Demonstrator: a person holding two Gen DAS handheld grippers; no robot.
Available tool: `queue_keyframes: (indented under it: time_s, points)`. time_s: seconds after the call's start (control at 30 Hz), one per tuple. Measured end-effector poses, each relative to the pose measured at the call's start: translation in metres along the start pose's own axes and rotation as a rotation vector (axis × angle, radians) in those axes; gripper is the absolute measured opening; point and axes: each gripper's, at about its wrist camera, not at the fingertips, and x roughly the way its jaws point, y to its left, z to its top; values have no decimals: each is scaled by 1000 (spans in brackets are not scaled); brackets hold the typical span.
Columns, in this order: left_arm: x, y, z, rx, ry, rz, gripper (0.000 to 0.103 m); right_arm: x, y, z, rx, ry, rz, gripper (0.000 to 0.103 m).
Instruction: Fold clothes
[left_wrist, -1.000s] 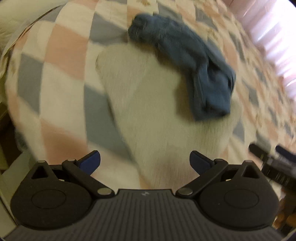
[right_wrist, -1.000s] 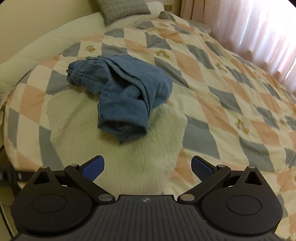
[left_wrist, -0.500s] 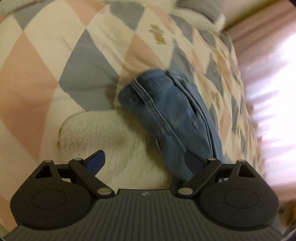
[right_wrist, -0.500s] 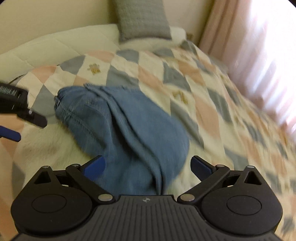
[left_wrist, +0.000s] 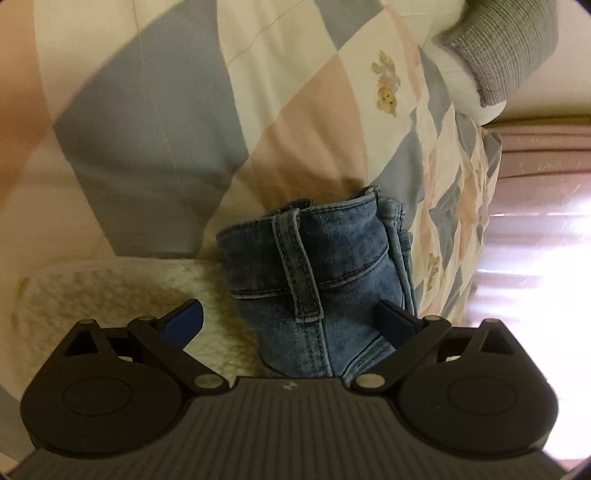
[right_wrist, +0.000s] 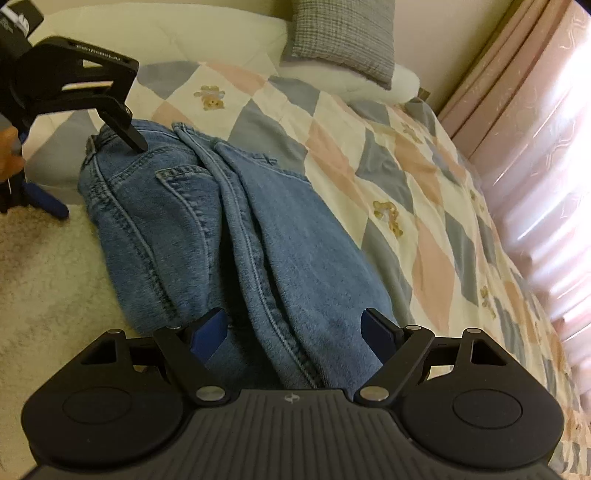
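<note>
A pair of blue jeans lies bunched on a cream fleece mat on a quilted bed. In the left wrist view the jeans' waistband with a belt loop fills the space between the fingers. My left gripper is open around that waistband corner. From the right wrist view, the left gripper shows at the upper left, one finger above and one below the waistband. My right gripper is open low over the folded legs, with denim between its blue pads.
The bed wears a quilt of pink, grey and cream diamonds. A grey pillow on a white one lies at the head. Pink curtains hang along the right side. A hand holds the left gripper.
Both grippers have moved in close to the jeans. The left one went from above the mat to the waistband corner; the right one dropped down onto the folded legs.
</note>
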Motion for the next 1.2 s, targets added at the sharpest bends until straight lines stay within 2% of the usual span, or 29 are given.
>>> queue_keyframes:
  time_s: [0.03,0.1,0.13,0.17,0.23,0.27,0.37,0.47,0.57,0.67,0.7,0.73,0.77,0.8,0.83,0.9,0.97,1.0,1.1,1.2]
  points:
    - [-5,-8,-3,41,-13,-1,77,3,-1,0,-8,2,-3,69]
    - [-14,-24,-9,124,-40,-3,66,8,-3,0,-14,5,15,55]
    - [-18,-32,-13,166,-54,-3,56,10,-4,0,-12,4,28,42]
    - [-23,-40,-16,207,-67,-4,46,10,-6,-1,-6,-7,38,37]
    - [-32,-56,-22,290,-94,-6,40,4,-16,-3,39,-41,50,9]
    - [-36,-64,-25,331,-107,-7,37,-3,-27,-4,95,-55,51,3]
    - [-52,-89,-38,463,-153,-10,34,-25,-60,-7,263,-98,54,3]
    - [-95,-129,-87,674,-250,-25,33,-51,-102,-21,468,-131,73,3]
    - [-144,-158,-158,875,-348,-53,33,-80,-149,-56,702,-149,168,4]
    - [-184,-160,-242,1026,-394,-100,33,-104,-186,-100,897,-118,213,6]
    - [-191,-153,-268,1050,-385,-110,33,-113,-194,-114,940,-94,206,11]
    - [-197,-145,-294,1071,-370,-116,33,-122,-201,-127,973,-67,194,24]
    - [-197,-135,-320,1086,-342,-106,33,-135,-206,-142,1009,-57,201,29]
    - [-191,-124,-346,1112,-313,-83,33,-151,-208,-158,1047,-60,220,45]
    - [-184,-112,-372,1140,-282,-55,33,-169,-210,-172,1088,-76,248,69]
    - [-166,-88,-421,1206,-210,15,33,-205,-210,-196,1153,-114,329,91]
    - [-143,-67,-465,1238,-131,70,33,-237,-209,-211,1171,-125,441,91]
    - [-132,-57,-483,1257,-100,88,33,-248,-208,-218,1158,-118,461,92]
    - [-102,-30,-531,1327,35,155,34,-269,-203,-239,1071,-71,437,96]
    - [-110,6,-568,1388,89,188,34,-291,-197,-261,984,-25,413,96]
